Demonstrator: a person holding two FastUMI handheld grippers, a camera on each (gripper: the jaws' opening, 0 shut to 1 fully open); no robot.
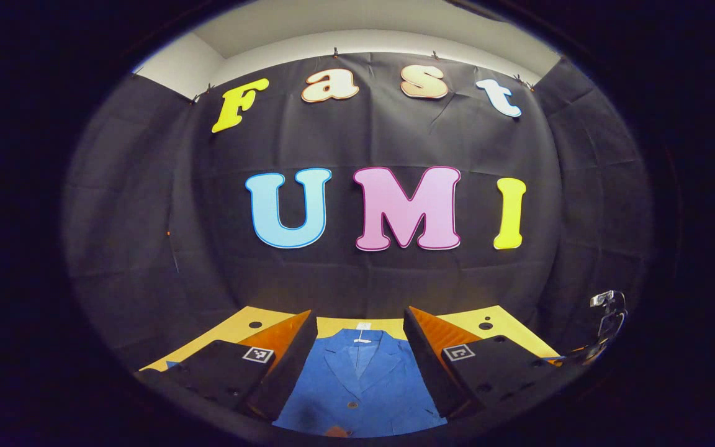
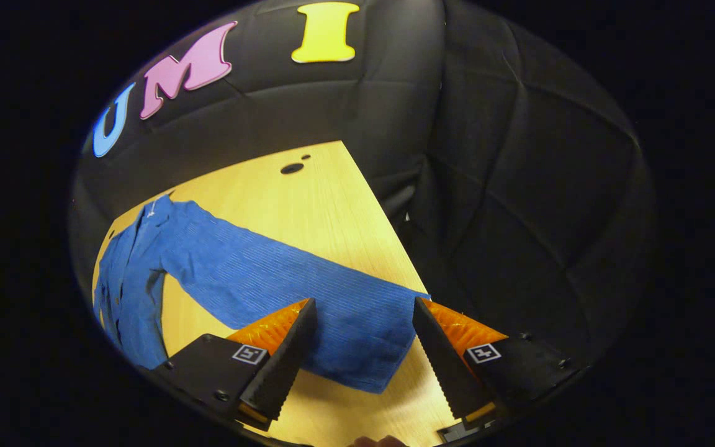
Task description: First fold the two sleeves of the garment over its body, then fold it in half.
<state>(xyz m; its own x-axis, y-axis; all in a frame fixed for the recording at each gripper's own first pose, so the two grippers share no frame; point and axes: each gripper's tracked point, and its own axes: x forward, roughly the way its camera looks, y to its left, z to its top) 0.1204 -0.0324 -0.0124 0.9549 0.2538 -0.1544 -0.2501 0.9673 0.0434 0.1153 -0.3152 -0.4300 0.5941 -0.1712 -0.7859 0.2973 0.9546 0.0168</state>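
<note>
A blue jacket (image 1: pixel 364 385) lies flat on the wooden table, collar toward the back wall, with buttons down its front. My left gripper (image 1: pixel 360 323) hovers open above the jacket's chest, nothing between its fingers. In the right gripper view the jacket's body (image 2: pixel 125 279) lies at the left and one long sleeve (image 2: pixel 283 279) stretches out toward the table's right edge. My right gripper (image 2: pixel 364 307) stands open with the sleeve's cuff end (image 2: pixel 364 347) lying between and below its fingers; neither finger presses on the cloth.
The wooden table (image 2: pixel 308 198) has a round hole near its far corner (image 2: pixel 292 168). Its right edge runs beside the black cloth wall (image 2: pixel 519 217). A shiny metal clamp-like object (image 1: pixel 606 316) shows at the right in the left gripper view.
</note>
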